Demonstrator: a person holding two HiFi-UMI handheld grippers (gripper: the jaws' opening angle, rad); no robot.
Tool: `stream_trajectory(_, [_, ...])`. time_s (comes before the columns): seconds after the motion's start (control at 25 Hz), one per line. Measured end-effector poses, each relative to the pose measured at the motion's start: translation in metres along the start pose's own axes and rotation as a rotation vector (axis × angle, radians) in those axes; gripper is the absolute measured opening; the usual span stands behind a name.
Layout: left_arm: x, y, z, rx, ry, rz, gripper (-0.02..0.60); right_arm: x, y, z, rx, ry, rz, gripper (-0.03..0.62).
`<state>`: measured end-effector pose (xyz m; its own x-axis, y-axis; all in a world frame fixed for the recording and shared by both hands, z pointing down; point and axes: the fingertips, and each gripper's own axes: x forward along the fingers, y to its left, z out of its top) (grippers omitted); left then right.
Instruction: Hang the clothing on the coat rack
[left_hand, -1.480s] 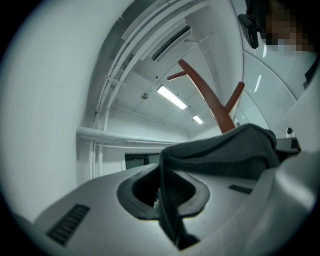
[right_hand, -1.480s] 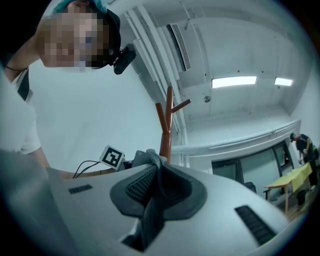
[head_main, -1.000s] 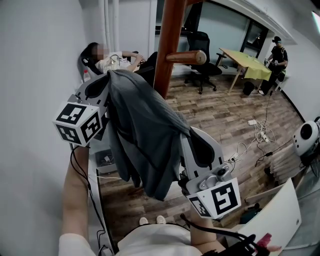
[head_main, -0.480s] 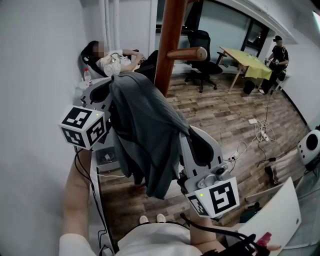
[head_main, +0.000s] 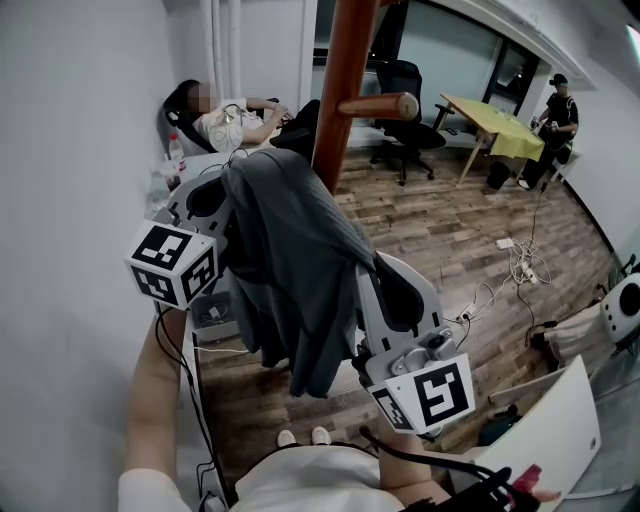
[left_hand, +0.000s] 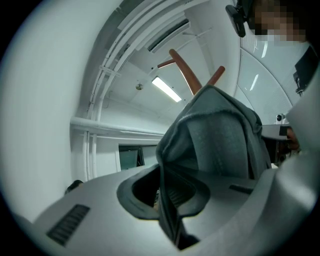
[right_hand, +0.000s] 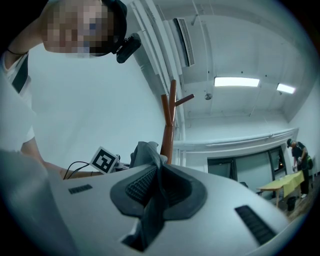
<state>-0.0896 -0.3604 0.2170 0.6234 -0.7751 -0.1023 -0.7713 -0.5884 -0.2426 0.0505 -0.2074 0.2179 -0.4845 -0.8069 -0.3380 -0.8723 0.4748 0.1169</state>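
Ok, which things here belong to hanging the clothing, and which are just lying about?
For the job: grey garment, coat rack, left gripper and right gripper, both clamped on the grey garment.
Lying about: office chair, yellow-green table, floor cables.

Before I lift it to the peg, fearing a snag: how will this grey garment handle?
Likely floppy: the dark grey fabric garment sags in folds between left gripper and right gripper. Probably light: thin pinched edges carry it.

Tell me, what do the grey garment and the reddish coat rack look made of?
The grey garment looks like soft, matte knit cloth: it drapes in loose folds. The coat rack seems to be wood with a smooth reddish-brown finish and a rounded, slightly shiny peg end, though I can't be sure.
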Motion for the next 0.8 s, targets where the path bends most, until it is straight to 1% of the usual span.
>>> stream_trajectory(0.48, [-0.01,-0.001,-0.008,0.018,-0.011,-0.008,0.026,0.005,0.006,-0.006,-0.008,0.016,-0.003,0.043])
stream_trajectory(0.8, [-0.015,-0.002,-0.013,0.017,-0.021,0.016,0.026,0.005,0.008,-0.009,-0.02,0.024,-0.01,0.043])
